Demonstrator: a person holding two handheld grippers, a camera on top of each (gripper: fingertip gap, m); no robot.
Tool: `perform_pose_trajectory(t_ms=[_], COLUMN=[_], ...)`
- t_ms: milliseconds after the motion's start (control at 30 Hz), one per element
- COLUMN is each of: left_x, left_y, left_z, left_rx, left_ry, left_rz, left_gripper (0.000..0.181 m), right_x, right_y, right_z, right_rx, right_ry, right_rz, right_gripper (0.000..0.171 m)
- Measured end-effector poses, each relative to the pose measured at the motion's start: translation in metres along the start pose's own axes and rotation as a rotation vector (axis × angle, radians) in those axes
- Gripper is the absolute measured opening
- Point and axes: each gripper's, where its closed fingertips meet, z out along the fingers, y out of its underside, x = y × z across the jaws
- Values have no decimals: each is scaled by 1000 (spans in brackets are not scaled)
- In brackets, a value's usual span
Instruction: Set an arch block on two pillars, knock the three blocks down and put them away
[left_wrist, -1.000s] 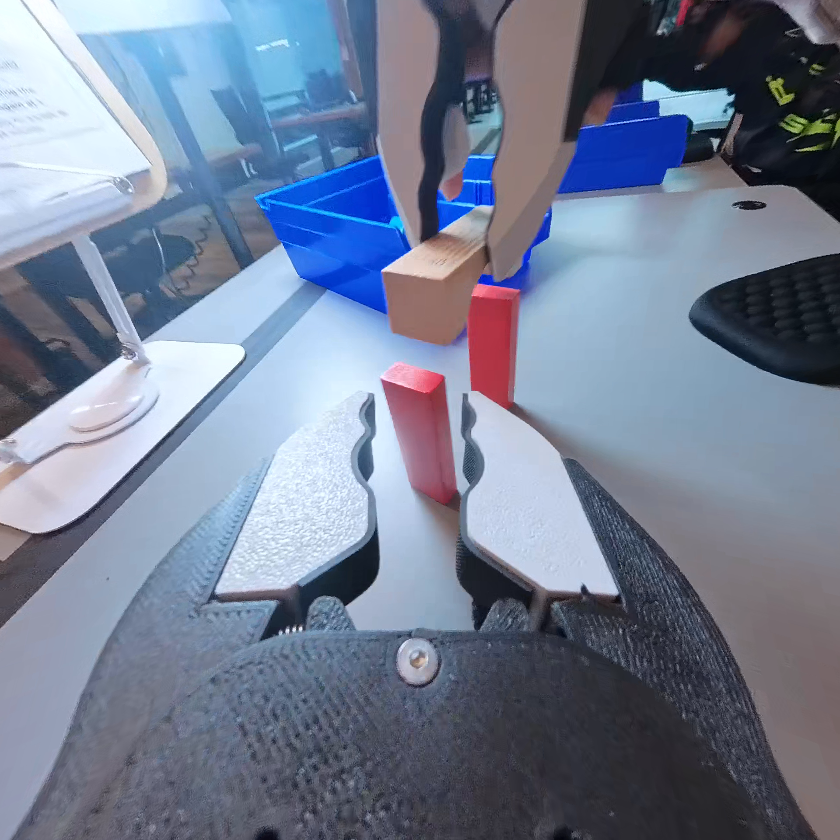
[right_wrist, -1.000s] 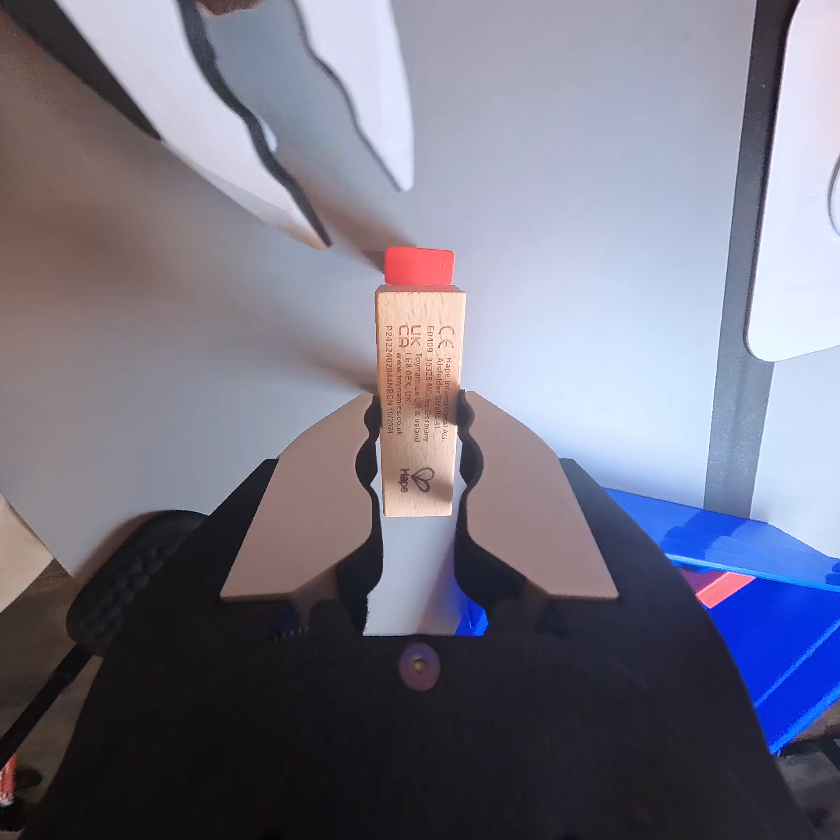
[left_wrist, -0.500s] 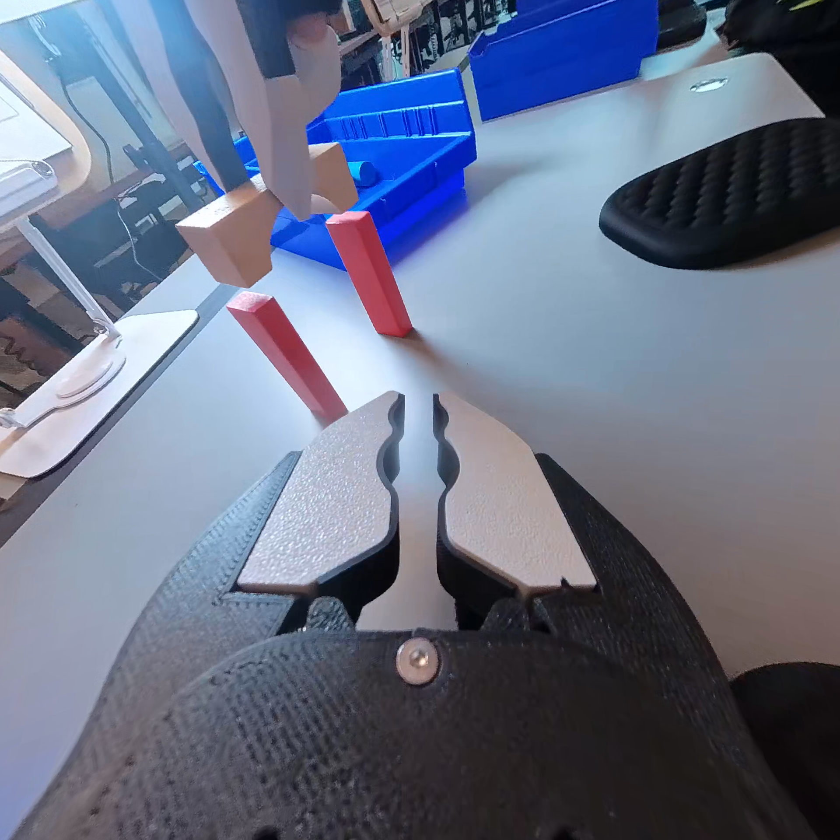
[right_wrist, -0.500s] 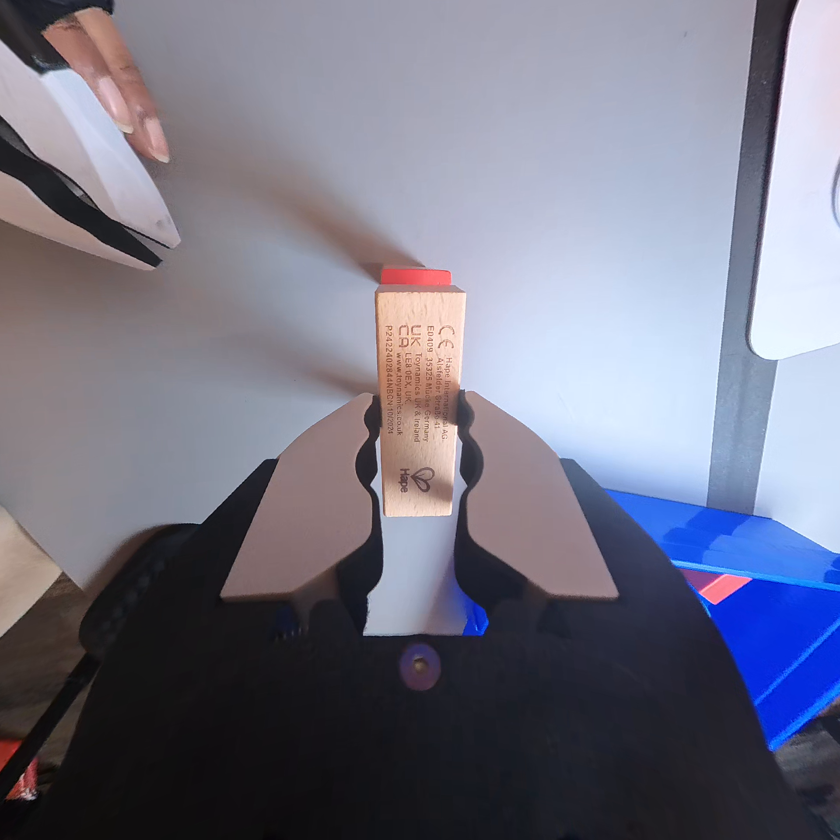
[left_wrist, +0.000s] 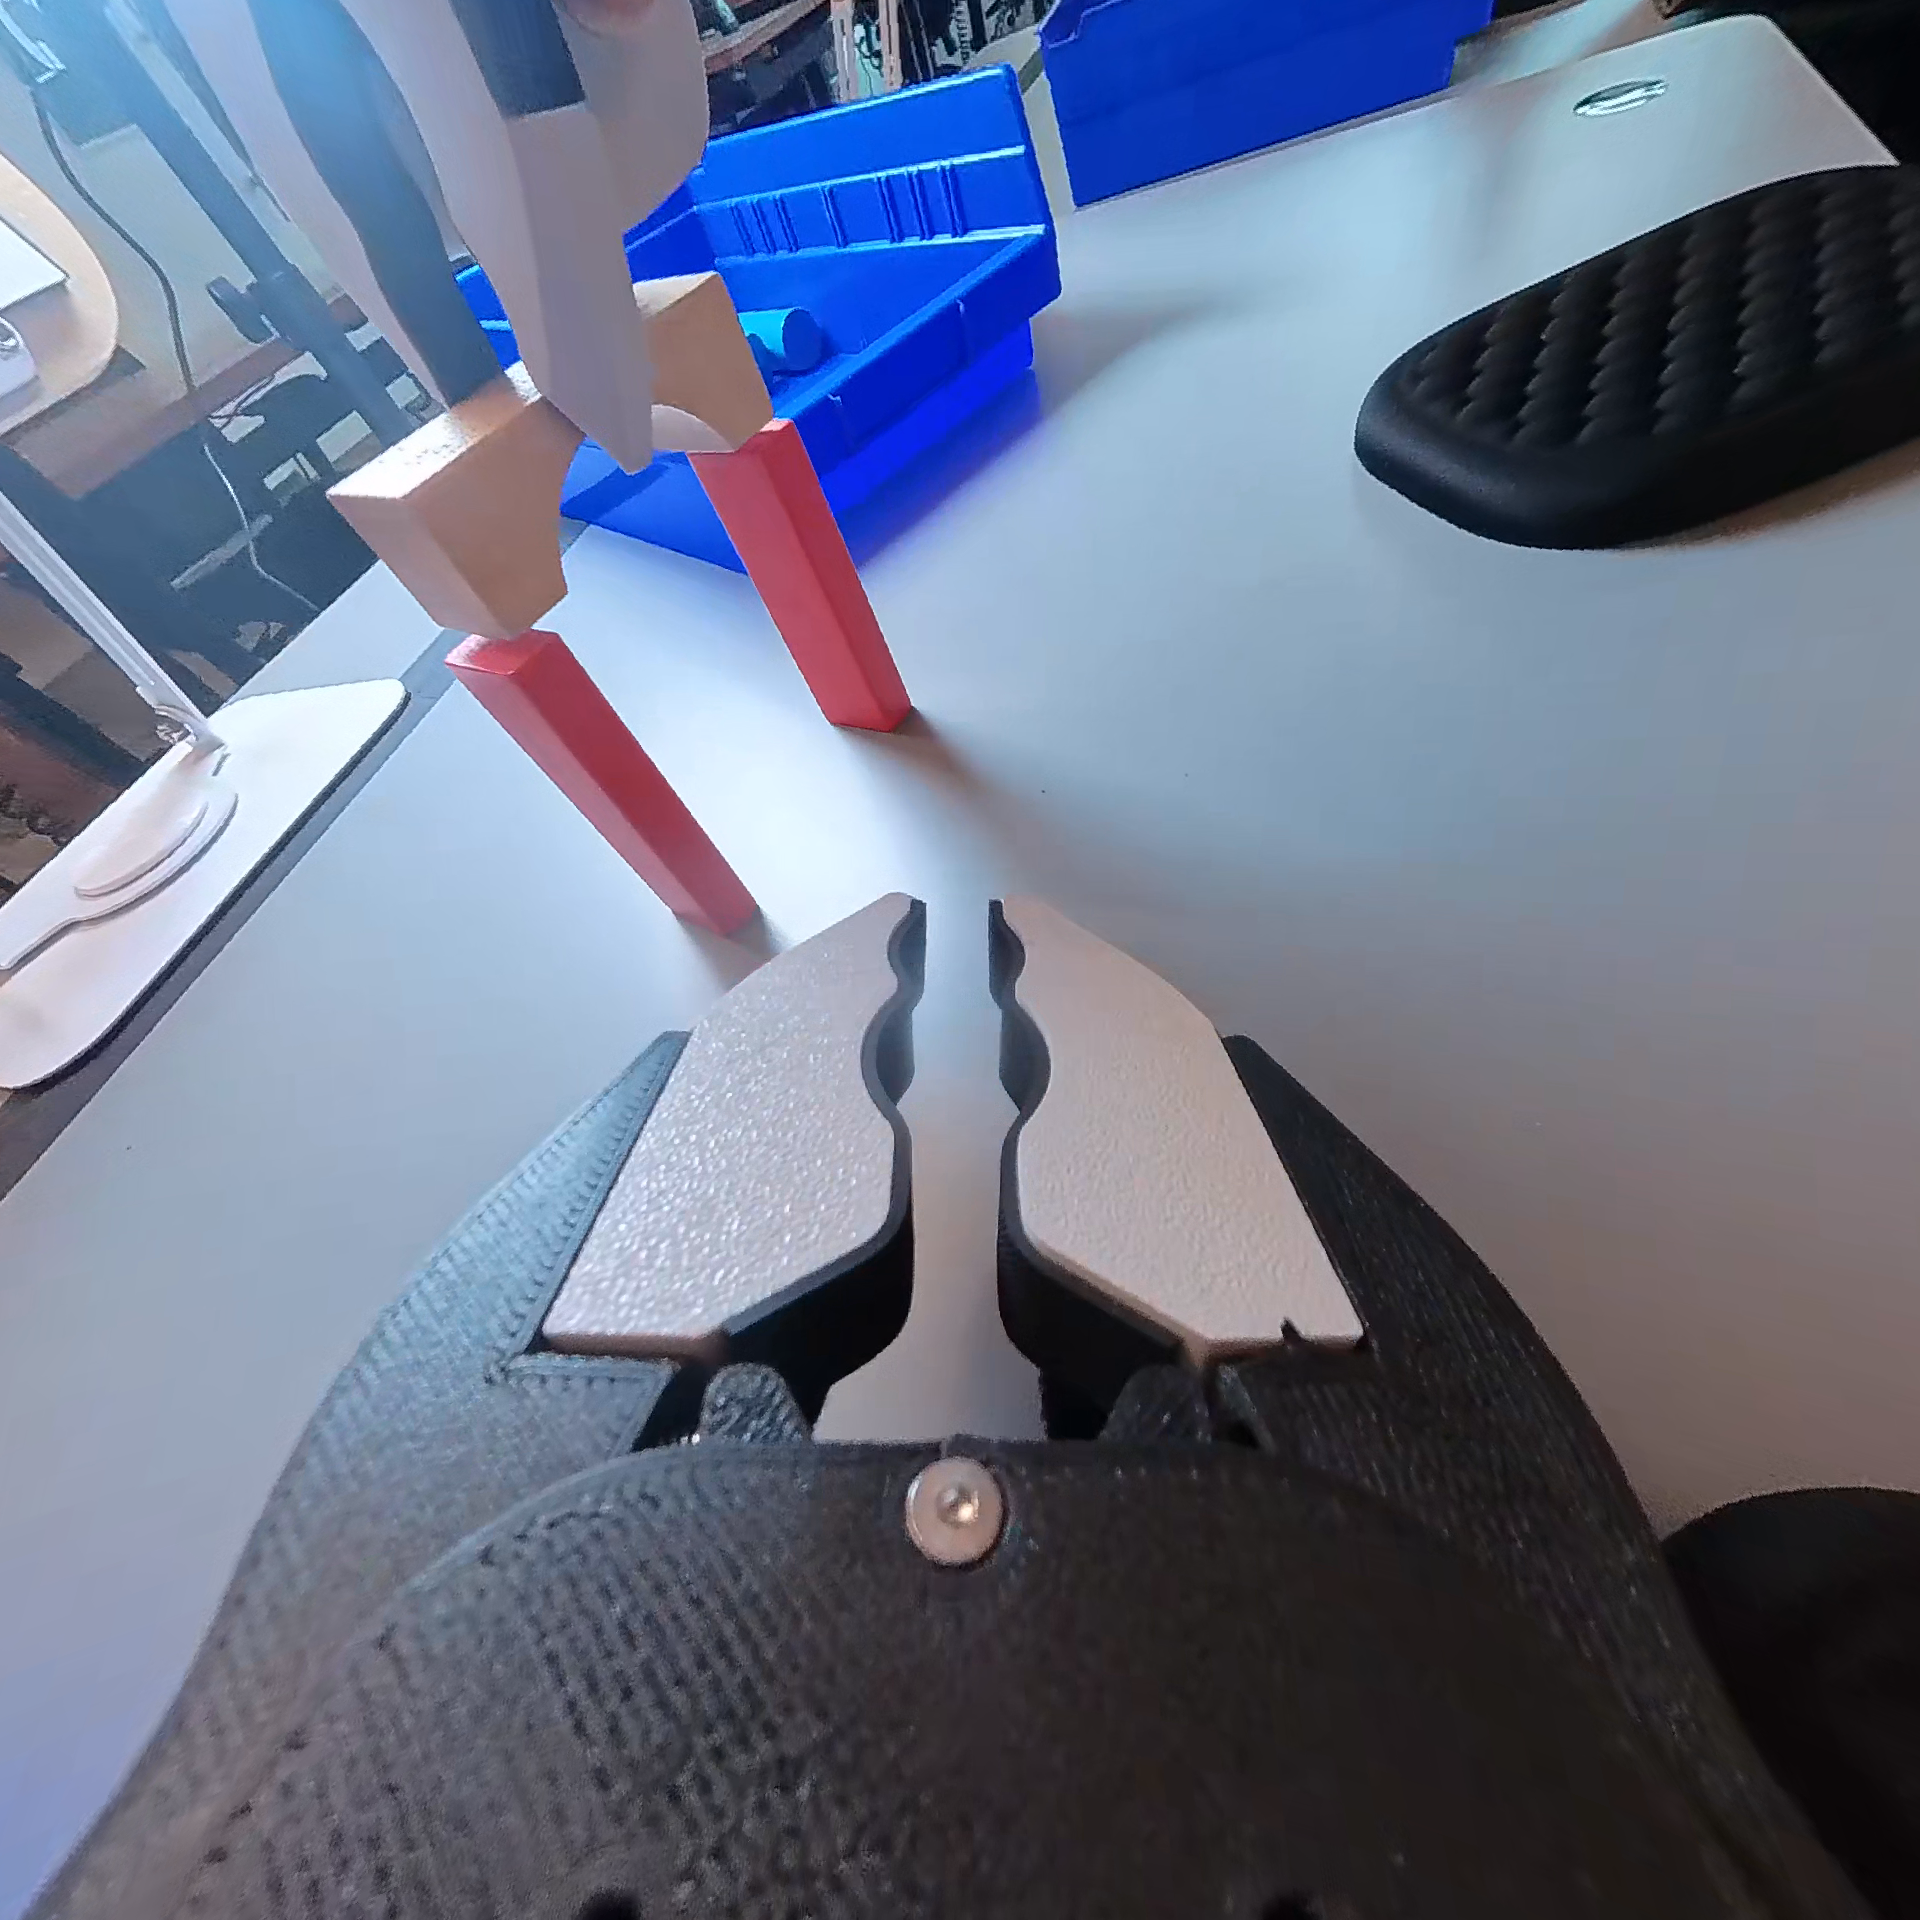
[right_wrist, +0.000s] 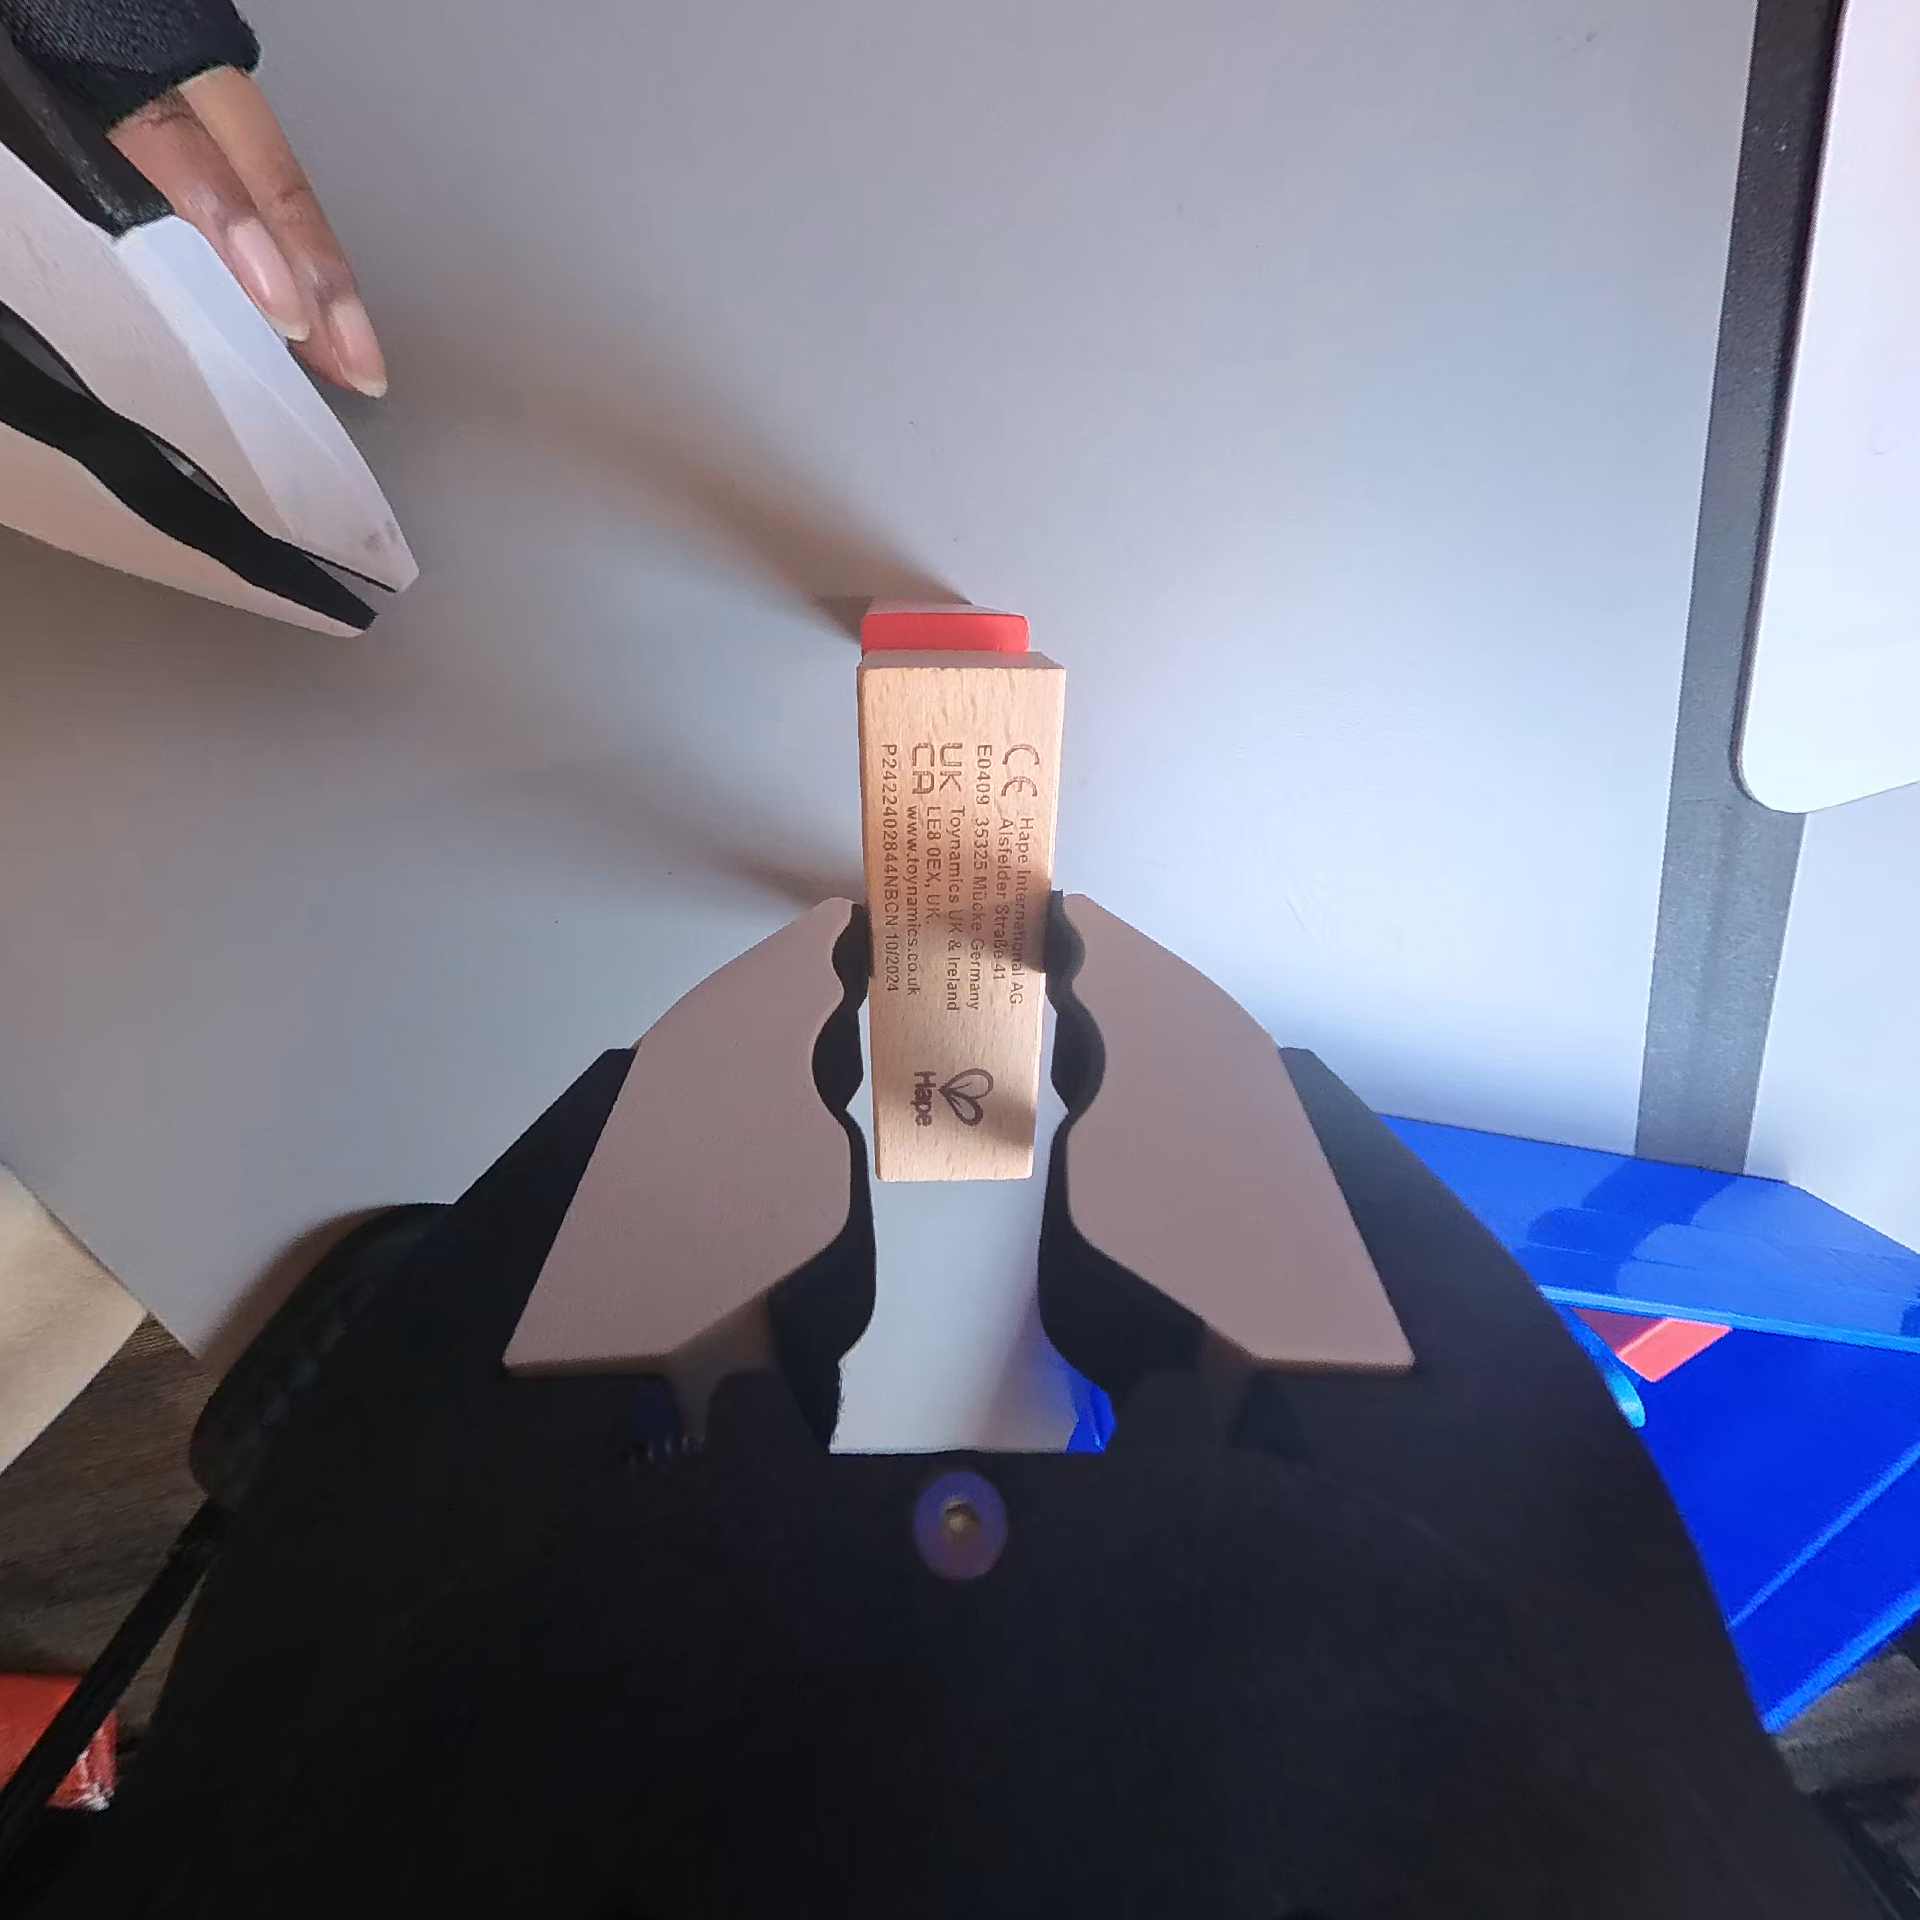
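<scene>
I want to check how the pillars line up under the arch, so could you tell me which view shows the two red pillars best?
The left wrist view: both red pillars stand side-on, full height, with the arch block just above them. The right wrist view looks straight down, so only one pillar top peeks past the block; the other is hidden.

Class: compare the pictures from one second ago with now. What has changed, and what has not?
The left claw let go of the near red pillar, drew back and narrowed. The right claw lowered the arch block toward both pillars. Unchanged: its grip, pillars upright.
</scene>
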Motion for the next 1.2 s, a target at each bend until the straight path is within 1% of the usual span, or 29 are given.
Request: perform_pose_trajectory(t_ms=[900, 1033, 1100, 1200], left_x=[5, 5, 5, 5], left_y=[6, 7, 7, 7], left_z=[2, 2, 2, 2], left_rx=[-32, -35, -37, -37], left_ry=[28, 29, 30, 30], left_rz=[15, 15, 14, 15], left_gripper=[11, 11, 11, 11], right_x=[2, 2, 3, 4], right_y=[2, 1, 0, -3], right_z=[3, 3, 1, -6], right_rx=[-29, -21, -13, 11], right_ry=[6, 9, 6, 16], right_rz=[13, 11, 13, 9], right_gripper=[34, 41, 48, 51])
